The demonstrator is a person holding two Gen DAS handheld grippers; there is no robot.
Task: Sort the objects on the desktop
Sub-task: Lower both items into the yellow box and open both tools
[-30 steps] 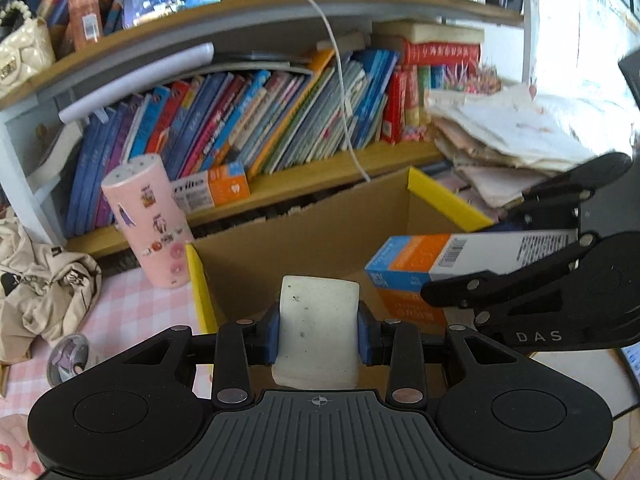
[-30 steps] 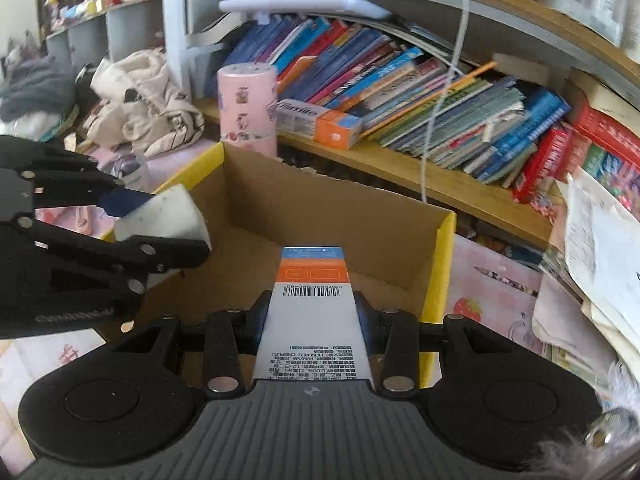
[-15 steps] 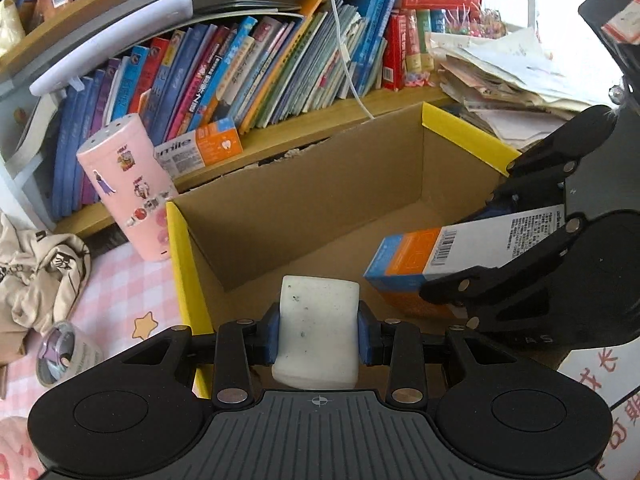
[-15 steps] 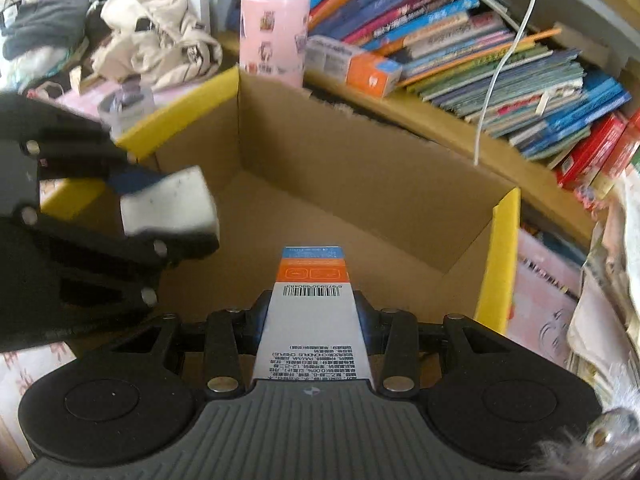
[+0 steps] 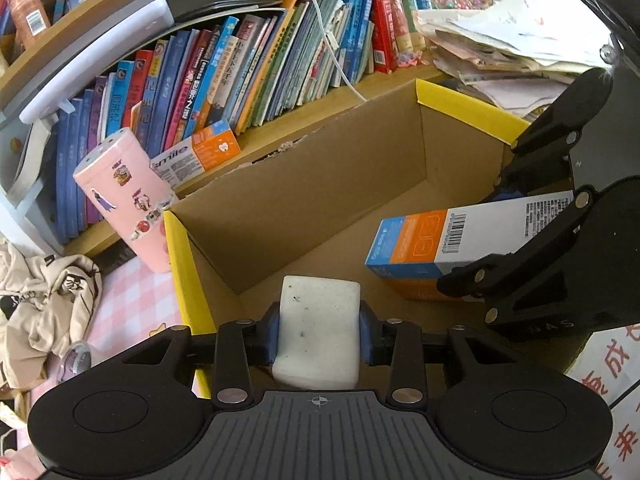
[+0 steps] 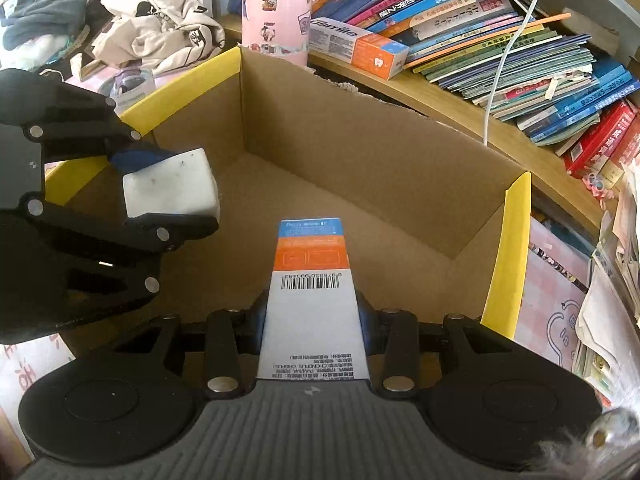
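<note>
My left gripper is shut on a white eraser-like block and holds it over the left near part of an open cardboard box with yellow flap edges. My right gripper is shut on a long white, orange and blue carton and holds it over the box floor. The carton and right gripper show at the right of the left wrist view; the block and left gripper show at the left of the right wrist view. The box holds nothing else that I can see.
A pink sticker-covered canister stands by the box's far left corner. A toothpaste carton lies on the bookshelf ledge before a row of books. Crumpled beige cloth lies left. A paper stack sits right.
Both grippers have moved forward and down over the box with their loads. The box interior now fills more of both views.
</note>
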